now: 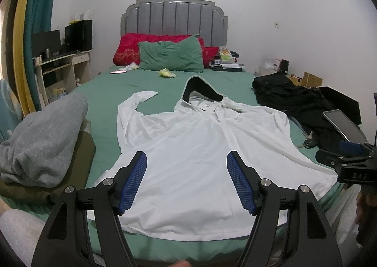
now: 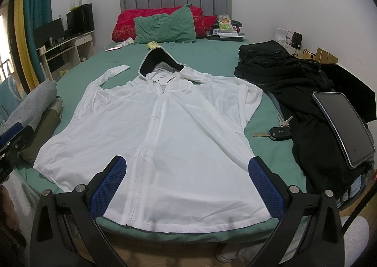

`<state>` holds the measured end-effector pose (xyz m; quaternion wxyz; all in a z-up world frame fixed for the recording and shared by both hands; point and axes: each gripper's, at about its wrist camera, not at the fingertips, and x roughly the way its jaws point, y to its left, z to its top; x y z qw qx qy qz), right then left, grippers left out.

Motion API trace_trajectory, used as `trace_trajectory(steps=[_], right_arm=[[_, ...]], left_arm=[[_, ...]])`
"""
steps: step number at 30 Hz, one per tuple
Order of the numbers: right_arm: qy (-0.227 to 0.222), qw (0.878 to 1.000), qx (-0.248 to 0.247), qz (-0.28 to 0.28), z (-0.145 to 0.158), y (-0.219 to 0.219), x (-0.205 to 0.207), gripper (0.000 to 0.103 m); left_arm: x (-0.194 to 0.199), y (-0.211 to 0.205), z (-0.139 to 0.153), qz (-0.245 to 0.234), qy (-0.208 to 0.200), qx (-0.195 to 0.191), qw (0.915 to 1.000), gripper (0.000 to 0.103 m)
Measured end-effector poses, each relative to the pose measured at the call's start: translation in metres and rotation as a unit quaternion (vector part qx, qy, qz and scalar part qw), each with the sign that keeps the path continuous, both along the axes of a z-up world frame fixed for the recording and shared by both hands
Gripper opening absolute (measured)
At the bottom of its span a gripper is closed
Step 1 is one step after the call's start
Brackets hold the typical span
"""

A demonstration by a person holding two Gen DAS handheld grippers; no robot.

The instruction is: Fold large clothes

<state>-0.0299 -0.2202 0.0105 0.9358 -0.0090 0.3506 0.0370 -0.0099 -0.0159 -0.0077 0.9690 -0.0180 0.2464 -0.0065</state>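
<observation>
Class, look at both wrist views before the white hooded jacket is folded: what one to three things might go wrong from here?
1. The keys lie close beside the white hooded jacket; a swept sleeve may drag them.
2. The tablet rests tilted on the black clothes near the bed's edge and might slide if nudged.
3. Both hand-held grippers, left and right, are open; thin fabric may slip.

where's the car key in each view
Left wrist: car key at the right edge, partly hidden, between the white hooded jacket and the black clothes.
Right wrist: car key in plain view right of center, on the green sheet.
Shared landmark: the tablet on the black clothes.
</observation>
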Motion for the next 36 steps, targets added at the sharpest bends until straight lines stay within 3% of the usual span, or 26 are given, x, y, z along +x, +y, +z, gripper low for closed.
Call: trace_trajectory(steps=[4, 8, 15, 18, 21, 24, 27, 32, 34, 36], right_arm=[[0.000, 1.000, 0.006, 0.003, 0.000, -0.001, 0.000, 0.102], [0.000, 1.000, -0.009, 0.005, -0.008, -0.007, 0.007, 0.102], [0.015, 1.000, -0.020, 0.007, -0.021, -0.024, 0.053, 0.102], [0.013, 0.999, -0.020, 0.022, -0.022, -0.032, 0.083, 0.102], [0.021, 0.999, -0.007, 0.025, -0.025, -0.046, 0.123, 0.101], [0.034, 0.999, 0.007, 0.037, -0.030, -0.059, 0.170, 0.091], [0.051, 0.997, 0.013, 0.052, -0.037, -0.067, 0.219, 0.075], [0.072, 0.989, -0.093, 0.093, -0.058, -0.067, 0.317, 0.073], [0.092, 0.986, -0.088, 0.111, -0.065, -0.075, 0.355, 0.073], [0.144, 0.974, -0.069, 0.160, -0.080, -0.072, 0.398, 0.073]], left_arm=[[0.004, -0.003, 0.002, 0.007, 0.001, 0.019, 0.9998, 0.074], [0.018, -0.002, 0.006, -0.005, 0.009, 0.012, 0.9999, 0.074], [0.079, 0.020, 0.000, -0.011, 0.057, -0.021, 0.9981, 0.074], [0.116, 0.025, -0.002, -0.012, 0.071, -0.006, 0.9974, 0.074], [0.157, 0.029, -0.006, -0.025, 0.083, -0.002, 0.9962, 0.074], [0.196, 0.032, -0.014, -0.029, 0.094, 0.006, 0.9951, 0.074], [0.231, 0.040, -0.030, -0.022, 0.105, 0.006, 0.9942, 0.074], [0.271, 0.064, -0.058, 0.005, 0.140, -0.015, 0.9900, 0.074], [0.282, 0.069, -0.062, 0.004, 0.146, -0.012, 0.9891, 0.074], [0.292, 0.070, -0.064, 0.006, 0.146, -0.004, 0.9893, 0.074]])
